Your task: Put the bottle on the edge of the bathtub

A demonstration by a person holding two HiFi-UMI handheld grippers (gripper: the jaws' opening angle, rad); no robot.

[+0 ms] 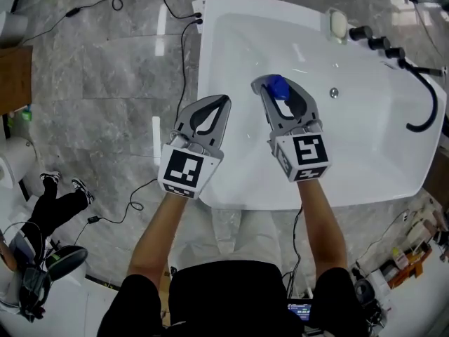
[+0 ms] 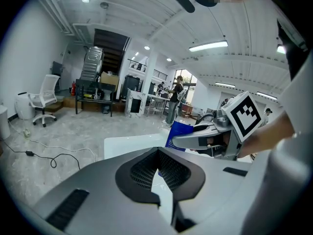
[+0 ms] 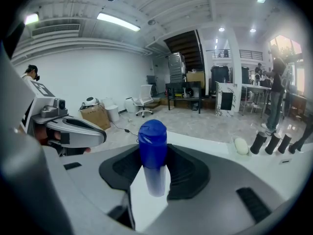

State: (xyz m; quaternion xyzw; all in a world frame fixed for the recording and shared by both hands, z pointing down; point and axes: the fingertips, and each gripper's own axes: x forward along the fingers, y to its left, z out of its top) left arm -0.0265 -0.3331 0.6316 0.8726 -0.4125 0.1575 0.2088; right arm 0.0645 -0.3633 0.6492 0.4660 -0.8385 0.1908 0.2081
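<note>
A small bottle (image 1: 280, 88) with a blue cap and pale body stands upright between the jaws of my right gripper (image 1: 275, 84), which is shut on it, held over the inside of the white bathtub (image 1: 210, 48). The right gripper view shows the bottle (image 3: 152, 148) pinched between the dark pads, cap up. My left gripper (image 1: 223, 101) hovers over the tub's left rim, shut with nothing in it. In the left gripper view the blue bottle (image 2: 178, 131) shows beyond my joined jaws, held by the other gripper.
Black tap handles (image 1: 379, 42) and a black hose (image 1: 428, 111) sit at the tub's far right, with a soap bar (image 1: 339, 24) on the rim and a drain (image 1: 334, 93) inside. Cables (image 1: 133, 202) cross the marble floor to the left.
</note>
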